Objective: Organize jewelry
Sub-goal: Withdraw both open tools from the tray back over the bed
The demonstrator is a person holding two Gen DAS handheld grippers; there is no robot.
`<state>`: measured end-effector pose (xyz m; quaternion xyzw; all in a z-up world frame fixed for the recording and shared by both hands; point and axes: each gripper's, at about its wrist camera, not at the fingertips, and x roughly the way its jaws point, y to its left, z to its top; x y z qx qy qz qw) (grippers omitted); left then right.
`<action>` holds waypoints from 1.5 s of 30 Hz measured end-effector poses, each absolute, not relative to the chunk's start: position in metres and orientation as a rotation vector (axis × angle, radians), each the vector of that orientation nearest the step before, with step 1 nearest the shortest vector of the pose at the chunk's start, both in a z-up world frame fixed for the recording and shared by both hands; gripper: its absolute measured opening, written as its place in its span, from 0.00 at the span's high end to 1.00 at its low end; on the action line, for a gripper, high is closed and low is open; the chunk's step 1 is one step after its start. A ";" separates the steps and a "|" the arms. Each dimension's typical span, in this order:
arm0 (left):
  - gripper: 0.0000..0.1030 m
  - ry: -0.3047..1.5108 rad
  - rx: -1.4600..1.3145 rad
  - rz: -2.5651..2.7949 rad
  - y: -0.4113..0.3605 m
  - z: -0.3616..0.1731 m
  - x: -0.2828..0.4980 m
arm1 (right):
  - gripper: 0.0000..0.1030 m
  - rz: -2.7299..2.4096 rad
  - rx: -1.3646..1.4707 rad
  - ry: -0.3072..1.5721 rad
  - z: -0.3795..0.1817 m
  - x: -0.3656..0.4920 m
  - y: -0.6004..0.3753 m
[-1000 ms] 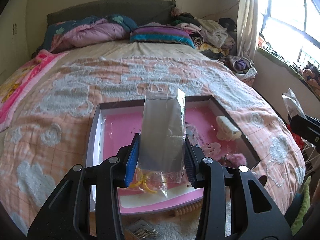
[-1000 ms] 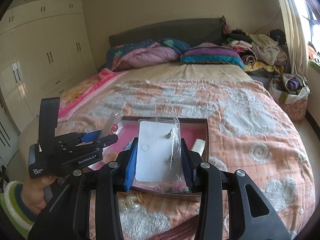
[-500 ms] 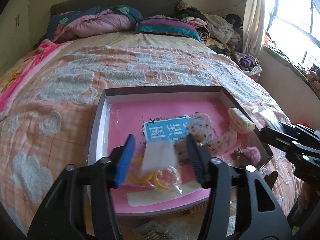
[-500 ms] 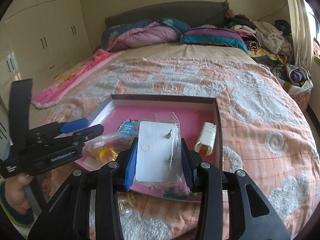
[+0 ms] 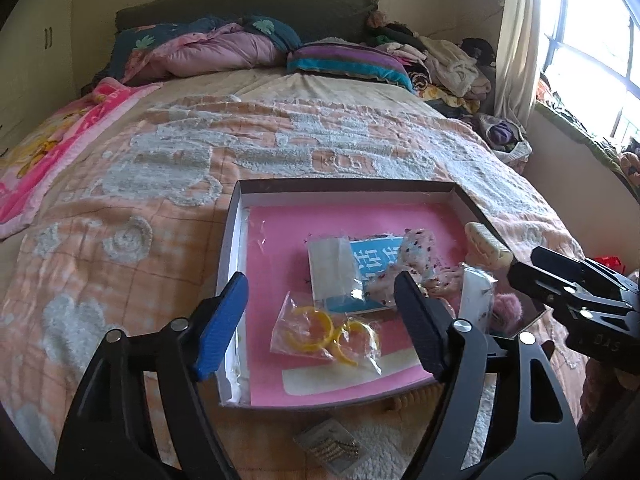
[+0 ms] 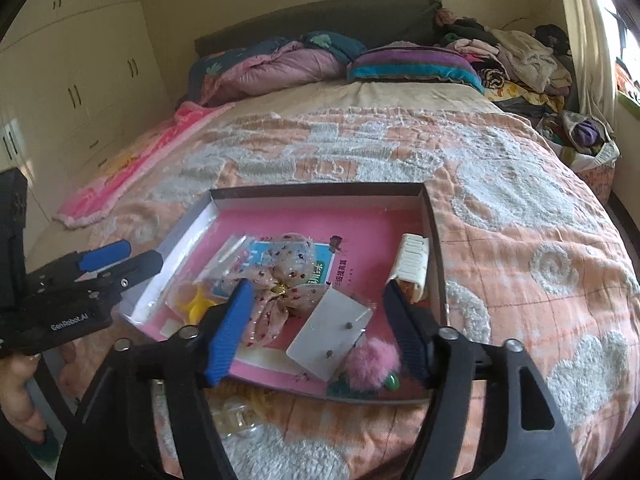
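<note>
A shallow box with a pink lining (image 5: 280, 236) (image 6: 360, 220) lies on the bed. In it lie a clear bag of yellow rings (image 5: 328, 336), a small clear packet (image 5: 334, 270), a sequined bow (image 6: 280, 284), a white earring card in a bag (image 6: 332, 332), a cream hair clip (image 6: 412, 264) and a pink pom-pom (image 6: 374, 360). My left gripper (image 5: 320, 328) is open and empty above the ring bag. My right gripper (image 6: 316, 328) is open and empty above the earring card.
A packet of hair pins (image 5: 332, 446) and clear beads (image 6: 240, 420) lie on the quilt in front of the box. Pillows and clothes (image 5: 440, 60) are piled at the bed's head. Wardrobes (image 6: 72, 80) stand at the left, a window (image 5: 592, 40) at the right.
Both grippers have opened. The left one let its clear packet and the ring bag drop into the box. The right one let the earring card fall into the box.
</note>
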<state>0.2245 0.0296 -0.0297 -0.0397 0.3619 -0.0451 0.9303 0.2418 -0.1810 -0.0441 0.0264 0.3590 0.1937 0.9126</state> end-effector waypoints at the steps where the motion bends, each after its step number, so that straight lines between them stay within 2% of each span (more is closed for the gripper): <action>1: 0.34 0.738 -0.079 -0.094 0.029 -0.028 0.222 | 0.27 0.396 0.060 0.730 -0.041 0.238 -0.183; 10: 0.21 0.705 -0.076 -0.079 0.025 -0.011 0.206 | 0.11 0.380 0.065 0.658 -0.011 0.201 -0.201; 21: 0.12 0.651 -0.086 -0.075 0.022 0.014 0.176 | 0.08 0.374 0.118 0.582 0.023 0.168 -0.222; 45: 0.09 0.527 -0.095 -0.098 0.011 0.072 0.125 | 0.07 0.346 0.132 0.399 0.090 0.094 -0.258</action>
